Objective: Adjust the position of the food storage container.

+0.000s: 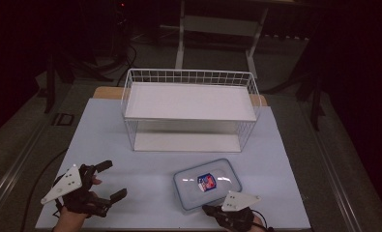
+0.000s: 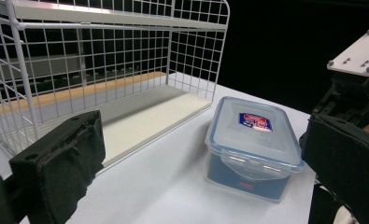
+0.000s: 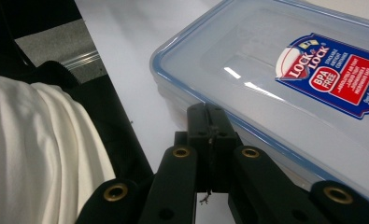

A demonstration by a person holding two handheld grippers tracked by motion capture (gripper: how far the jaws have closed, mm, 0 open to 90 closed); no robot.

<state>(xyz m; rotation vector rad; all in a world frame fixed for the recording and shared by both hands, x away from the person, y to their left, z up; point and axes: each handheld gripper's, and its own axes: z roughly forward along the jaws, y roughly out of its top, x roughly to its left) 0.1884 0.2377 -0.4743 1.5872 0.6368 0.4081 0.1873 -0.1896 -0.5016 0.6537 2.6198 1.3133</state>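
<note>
**Lidded container waits near the front edge, both claws close by**

The clear plastic container (image 1: pixel 207 184) with a blue-rimmed snap lid and a red-and-blue label sits on the counter (image 1: pixel 130 145) near its front edge, right of centre. Its lid is on and the side latches look pressed down, so it appears sealed and ready to be carried as one piece.

The right claw (image 3: pixel 209 135) rests at the container's near rim, its jaws pressed together with nothing between them, the tips touching or just beside the lid's edge; which, I cannot tell. Held low and closed like this, it seems placed either to nudge the box or to steady it, not to grip it.

The left claw (image 1: pixel 108 180) hovers over the front left part of the counter, well apart from the container, with its jaws spread wide and empty. From its own view the padded jaws frame the container, which suggests it is lined up for an approach from the side.

Behind the container, toward the back edge, stands a white wire shelf rack (image 1: pixel 191 110) with an upper and a lower board, both bare. Its open front faces the person, so the lower board is a likely place for the box.
</note>
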